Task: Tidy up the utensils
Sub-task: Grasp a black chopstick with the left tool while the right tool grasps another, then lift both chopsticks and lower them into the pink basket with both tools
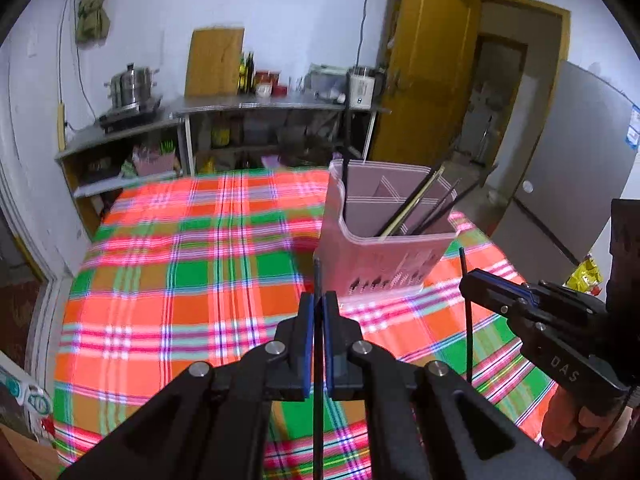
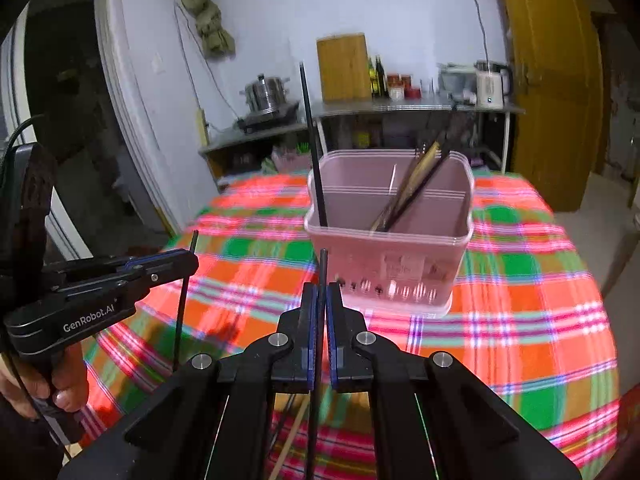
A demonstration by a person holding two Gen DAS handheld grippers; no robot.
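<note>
**Both grippers clamped on chopsticks**

Currently, the left gripper (image 1: 319, 312) has its blue-padded fingers (image 1: 306, 336) closed on a thin black chopstick (image 1: 318, 280) standing roughly upright between them. The right gripper (image 2: 321, 304) likewise has its fingers closed on a second thin black chopstick (image 2: 323, 268), also near upright. Both are held above the orange, green and pink plaid-covered surface (image 1: 180, 280). Just beyond the fingertips, a pink plastic divided utensil holder (image 2: 388, 248) stands on the surface, with several dark and wooden chopsticks (image 2: 416, 184) leaning in its compartments. Farther back, a steel counter (image 1: 260, 102) carries a lidded metal pot (image 1: 130, 88).
</note>
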